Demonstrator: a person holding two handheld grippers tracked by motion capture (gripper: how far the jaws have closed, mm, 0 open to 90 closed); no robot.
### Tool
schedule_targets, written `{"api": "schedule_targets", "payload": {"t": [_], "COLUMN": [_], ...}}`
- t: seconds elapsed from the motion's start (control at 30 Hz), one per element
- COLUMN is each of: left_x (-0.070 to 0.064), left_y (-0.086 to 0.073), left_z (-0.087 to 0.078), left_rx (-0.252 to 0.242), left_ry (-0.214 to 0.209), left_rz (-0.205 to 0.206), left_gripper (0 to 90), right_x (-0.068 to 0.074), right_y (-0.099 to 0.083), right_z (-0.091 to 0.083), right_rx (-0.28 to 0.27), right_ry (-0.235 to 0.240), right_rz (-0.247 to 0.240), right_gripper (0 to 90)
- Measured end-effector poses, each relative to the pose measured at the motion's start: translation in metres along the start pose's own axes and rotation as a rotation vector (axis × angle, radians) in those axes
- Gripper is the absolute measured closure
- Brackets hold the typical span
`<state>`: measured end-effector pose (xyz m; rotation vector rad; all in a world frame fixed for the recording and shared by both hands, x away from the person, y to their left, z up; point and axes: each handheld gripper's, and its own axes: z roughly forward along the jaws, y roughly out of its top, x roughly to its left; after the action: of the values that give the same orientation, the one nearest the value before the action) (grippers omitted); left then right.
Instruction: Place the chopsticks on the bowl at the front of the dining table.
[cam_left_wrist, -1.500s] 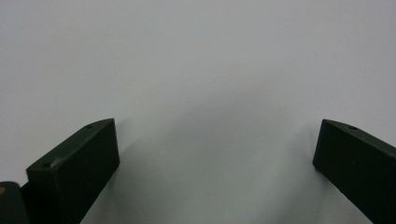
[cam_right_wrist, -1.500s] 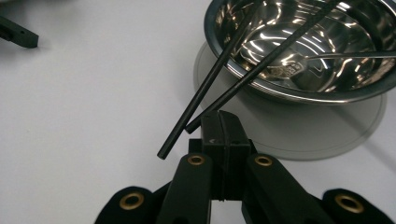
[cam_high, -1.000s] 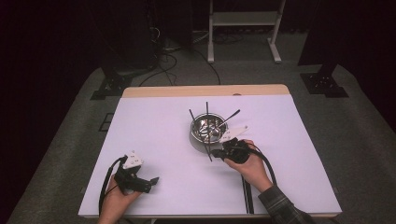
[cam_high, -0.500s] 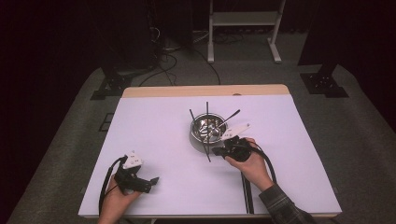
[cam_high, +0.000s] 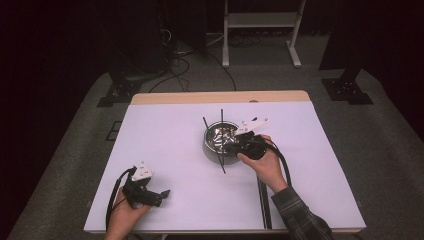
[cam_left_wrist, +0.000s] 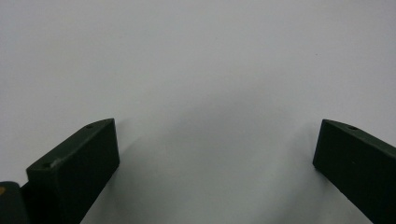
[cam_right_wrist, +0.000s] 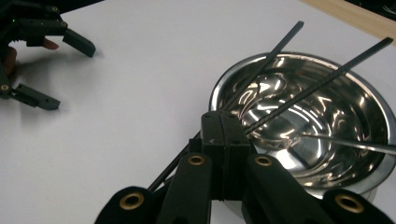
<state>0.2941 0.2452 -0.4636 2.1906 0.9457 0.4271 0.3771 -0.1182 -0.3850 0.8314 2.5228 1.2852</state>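
Now right claw clamped on black stick over steel bowl — left claw wide, empty.

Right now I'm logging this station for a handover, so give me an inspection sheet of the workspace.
Surface: white table top with a wooden far edge, bare around the work.
Job's things: shiny round steel bowl; thin black sticks lean across its rim.
Clutter: nothing seen.
Grippers: right gripper jaws closed together at the bowl's near rim, with sticks running by them, grip unclear; left gripper open over bare table.
Cables: black cable loops from the left gripper; another trails by the right hand.
Surroundings: dark room, grey floor, white metal stand, loose floor cables.
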Motion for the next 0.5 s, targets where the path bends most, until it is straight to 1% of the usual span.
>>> {"api": "schedule_targets", "payload": {"t": [0.17,0.3,0.5], "left_x": [0.0,0.0,0.0], "left_y": [0.0,0.0,0.0], "left_z": [0.0,0.0,0.0], "left_rx": [0.002,0.002,0.003], "left_ry": [0.001,0.0,-0.001], "left_rz": [0.001,0.0,0.0], "left_gripper": [0.0,0.0,0.0], "right_x": [-0.004,-0.006,-0.01], "right_y": [0.014,0.021,0.032], "right_z": [0.005,0.009,0.021], "right_rx": [-0.006,-0.006,-0.001], "right_ry": [0.001,0.003,0.005], "right_rz": [-0.003,-0.005,-0.002], "right_gripper": [89.6,89.6,89.7]}}
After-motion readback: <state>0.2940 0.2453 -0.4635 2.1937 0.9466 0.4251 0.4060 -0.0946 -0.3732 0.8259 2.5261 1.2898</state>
